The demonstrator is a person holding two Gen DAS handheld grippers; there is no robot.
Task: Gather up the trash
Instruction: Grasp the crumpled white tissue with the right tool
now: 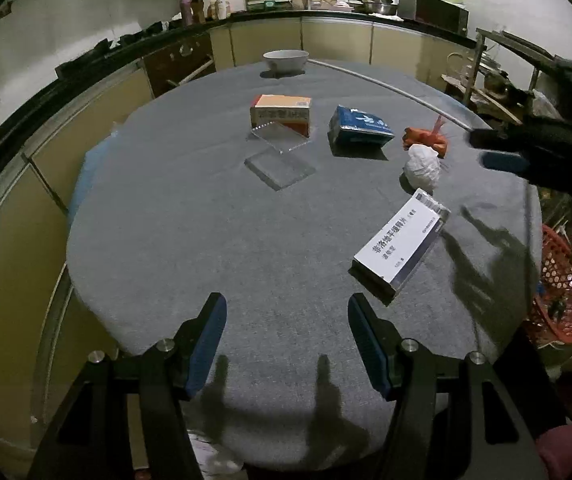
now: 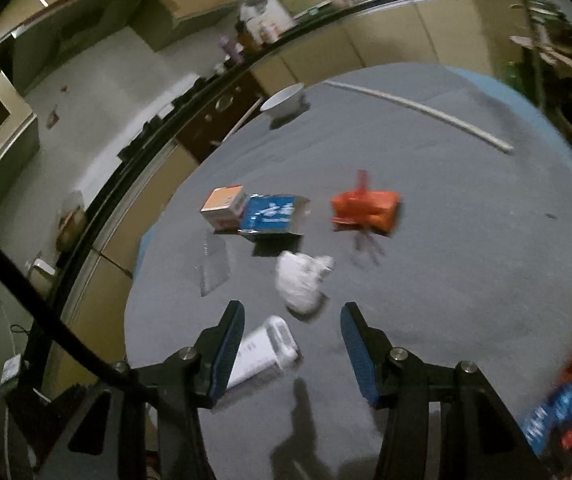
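Observation:
Trash lies spread over a grey-clothed round table (image 1: 205,240). A white medicine box (image 1: 402,248) is nearest. Beyond it are a crumpled white paper ball (image 1: 422,168), an orange wrapper (image 1: 426,140), a blue box (image 1: 360,126), an orange box (image 1: 281,114) and a clear plastic case (image 1: 279,160). My left gripper (image 1: 288,340) hovers open over bare cloth, left of the white box. My right gripper (image 1: 482,150) reaches in from the right beside the wrapper. In the blurred right wrist view, the right gripper (image 2: 292,344) is open above the white box (image 2: 263,354), just short of the paper ball (image 2: 302,280).
A white bowl (image 1: 286,60) and a long white stick (image 2: 418,114) lie at the far edge of the table. A red mesh basket (image 1: 558,288) sits off the table's right side, with a blue packet (image 2: 558,416) by it. Kitchen cabinets (image 1: 338,40) ring the far side.

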